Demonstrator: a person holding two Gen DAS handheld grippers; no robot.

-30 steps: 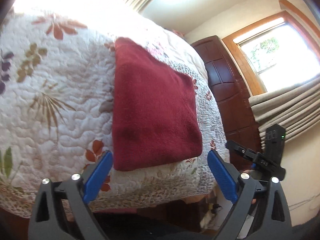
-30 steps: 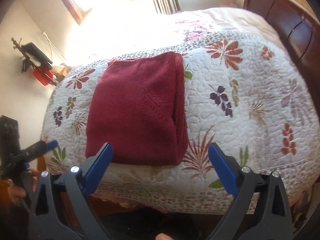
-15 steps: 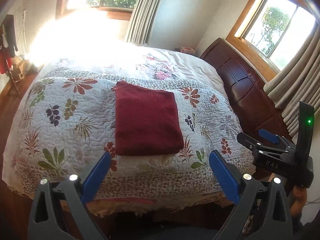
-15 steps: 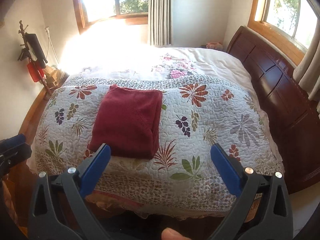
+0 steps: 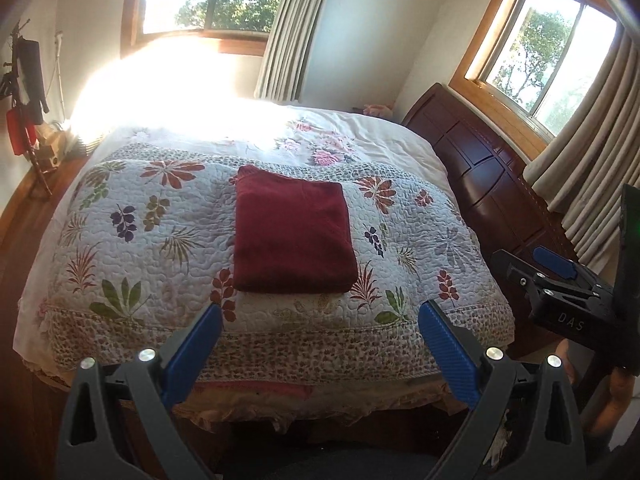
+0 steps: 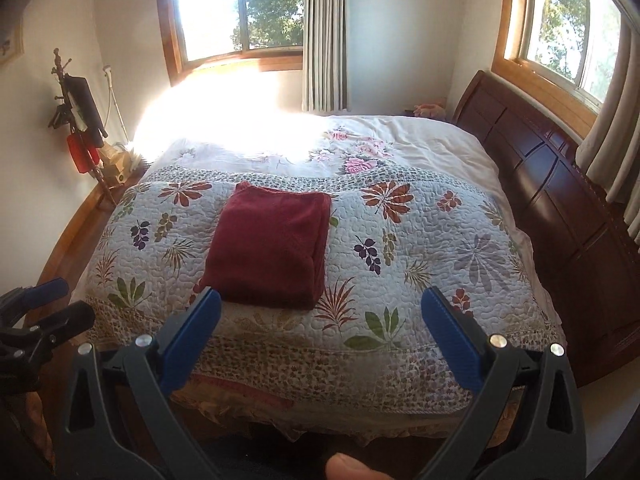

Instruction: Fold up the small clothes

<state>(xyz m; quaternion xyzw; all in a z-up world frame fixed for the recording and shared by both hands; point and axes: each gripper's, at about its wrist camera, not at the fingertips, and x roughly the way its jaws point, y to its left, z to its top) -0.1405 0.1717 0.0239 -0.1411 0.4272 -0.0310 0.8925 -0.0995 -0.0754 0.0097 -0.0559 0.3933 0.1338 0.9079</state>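
Sunlight washed out the upper left of the bed (image 5: pixel 120 264) in both views, hiding the cover's pattern there. One dark red cloth (image 5: pixel 292 236), folded into a neat rectangle, lay on the flowered quilt (image 5: pixel 420 248) at the centre of each frame, touching neither tool. The left gripper (image 5: pixel 320 344) filled the bottom of its own view, its two blue pads (image 5: pixel 192 348) spread wide with nothing between them, held back from the bed's near edge. The right gripper (image 6: pixel 322 344) sat the same way in its view, two blue pads (image 6: pixel 452 340) wide apart and empty. Each tool also showed partly, cut off, at the edge of the other's frame: the right at the lower right, the left at the lower left. A fingertip (image 6: pixel 352 466) poked in at the bottom edge, mostly out of frame. Two windows (image 6: pixel 240 8) appeared along the top, a dark wooden headboard (image 6: pixel 560 208) at the right. Small dark and red items (image 6: pixel 80 120) hung at the left wall, too small to identify.
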